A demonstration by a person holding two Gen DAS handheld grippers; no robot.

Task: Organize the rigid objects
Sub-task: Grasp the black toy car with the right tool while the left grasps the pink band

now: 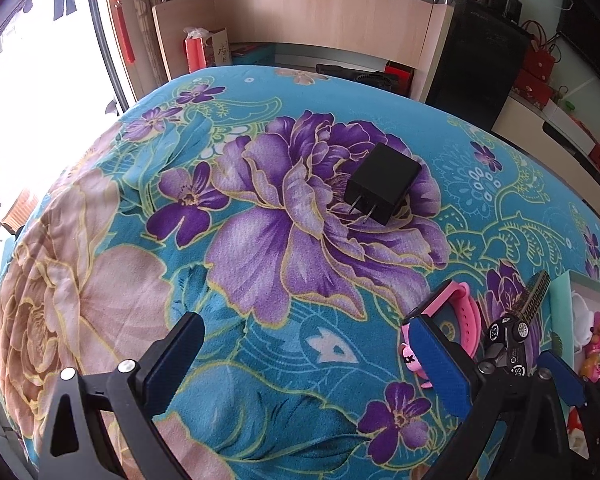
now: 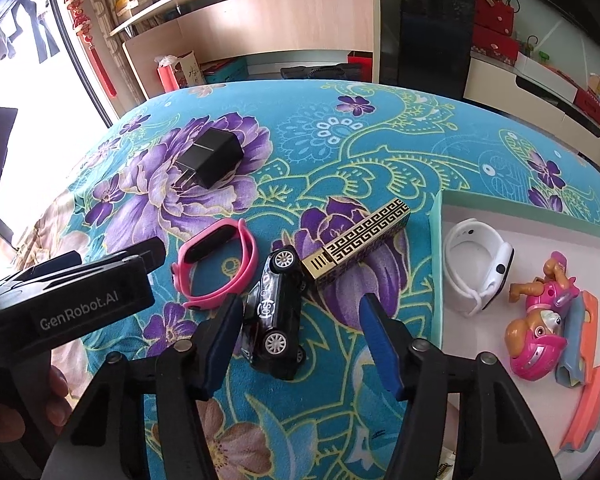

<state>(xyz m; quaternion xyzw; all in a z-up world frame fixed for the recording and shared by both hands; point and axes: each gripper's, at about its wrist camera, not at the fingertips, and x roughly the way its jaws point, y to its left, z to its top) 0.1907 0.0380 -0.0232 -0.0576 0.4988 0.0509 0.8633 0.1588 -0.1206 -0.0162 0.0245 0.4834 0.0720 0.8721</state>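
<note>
The right gripper points steeply down, its blue-padded jaws half apart and touching nothing. The left gripper tilts down too, jaws spread wide with nothing between them. A person's fingers wrap the left gripper's handle.

On the floral cloth: one black plug adapter, one pink wristband, one black toy car, one gold-patterned box. In the white tray: one white watch, two pink pup figures, two orange track pieces.
</note>
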